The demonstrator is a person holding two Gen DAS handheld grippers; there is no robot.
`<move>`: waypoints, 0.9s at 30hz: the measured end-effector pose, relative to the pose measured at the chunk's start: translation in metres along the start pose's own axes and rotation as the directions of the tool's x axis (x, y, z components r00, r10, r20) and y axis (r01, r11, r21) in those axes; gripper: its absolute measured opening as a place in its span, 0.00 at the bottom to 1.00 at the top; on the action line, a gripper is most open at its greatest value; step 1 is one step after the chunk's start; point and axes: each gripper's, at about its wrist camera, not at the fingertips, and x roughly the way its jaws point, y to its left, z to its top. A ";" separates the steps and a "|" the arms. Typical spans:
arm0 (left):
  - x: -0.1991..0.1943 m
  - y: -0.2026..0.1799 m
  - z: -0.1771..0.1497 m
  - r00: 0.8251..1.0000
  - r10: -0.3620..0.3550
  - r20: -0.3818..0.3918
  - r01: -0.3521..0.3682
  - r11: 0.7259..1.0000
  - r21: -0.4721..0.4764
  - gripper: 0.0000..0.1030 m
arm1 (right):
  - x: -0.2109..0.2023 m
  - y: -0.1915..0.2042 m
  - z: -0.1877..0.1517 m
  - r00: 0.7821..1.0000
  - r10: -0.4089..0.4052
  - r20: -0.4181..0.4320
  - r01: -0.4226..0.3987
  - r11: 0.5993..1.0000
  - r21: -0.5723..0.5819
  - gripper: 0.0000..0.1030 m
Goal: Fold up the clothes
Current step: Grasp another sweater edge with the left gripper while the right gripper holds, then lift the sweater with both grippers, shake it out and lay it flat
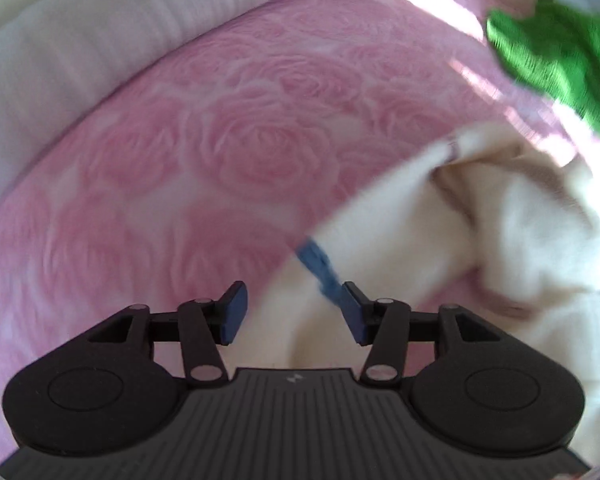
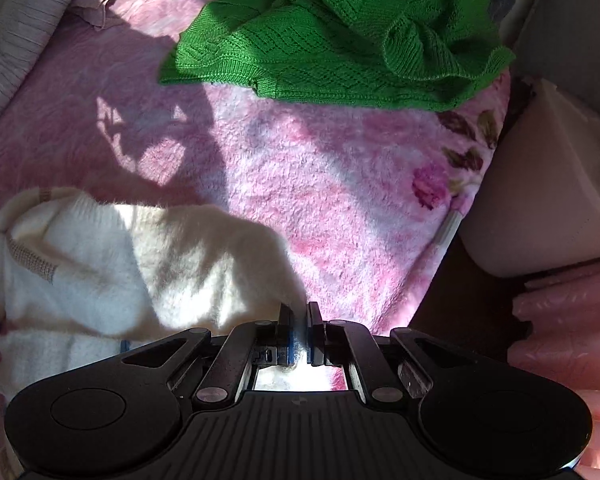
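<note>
A fluffy cream sweater (image 1: 500, 232) lies crumpled on the pink rose-patterned bedspread (image 1: 220, 140), blurred in the left wrist view. A strip of blue trim (image 1: 320, 264) on it runs up to the right finger of my left gripper (image 1: 292, 312). That gripper is open, and cream fabric lies under the gap with no pad pressing on it. In the right wrist view my right gripper (image 2: 299, 332) is shut on an edge of the cream sweater (image 2: 140, 264), with fuzz showing between the pads. A green knit garment (image 2: 340, 40) lies bunched farther up the bed, also seen in the left view (image 1: 560, 52).
A white striped quilt (image 1: 80, 40) is piled along the far left side of the bed. The fuzzy pink blanket (image 2: 320, 184) ends at the bed edge on the right, where a pale box-like piece (image 2: 540, 200) and pink ridged material (image 2: 572, 320) stand.
</note>
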 end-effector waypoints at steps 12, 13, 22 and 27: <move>-0.066 0.026 -0.048 0.991 0.040 0.127 -0.004 0.963 -0.268 0.04 | -0.020 0.035 0.025 0.991 0.115 0.066 -0.097 0.966 -0.238 0.04; -0.091 0.035 -0.059 0.984 0.086 0.156 -0.028 0.941 -0.337 0.04 | -0.029 0.045 0.028 0.985 0.142 0.094 -0.108 0.949 -0.297 0.03; -0.362 0.077 -0.200 0.801 0.577 0.157 -0.310 0.625 -0.716 0.04 | -0.113 0.144 0.036 0.863 0.467 0.194 -0.256 0.735 -0.628 0.03; -0.482 0.065 -0.267 0.664 0.742 0.092 -0.390 0.449 -0.804 0.04 | -0.163 0.195 0.019 0.772 0.612 0.171 -0.296 0.585 -0.755 0.02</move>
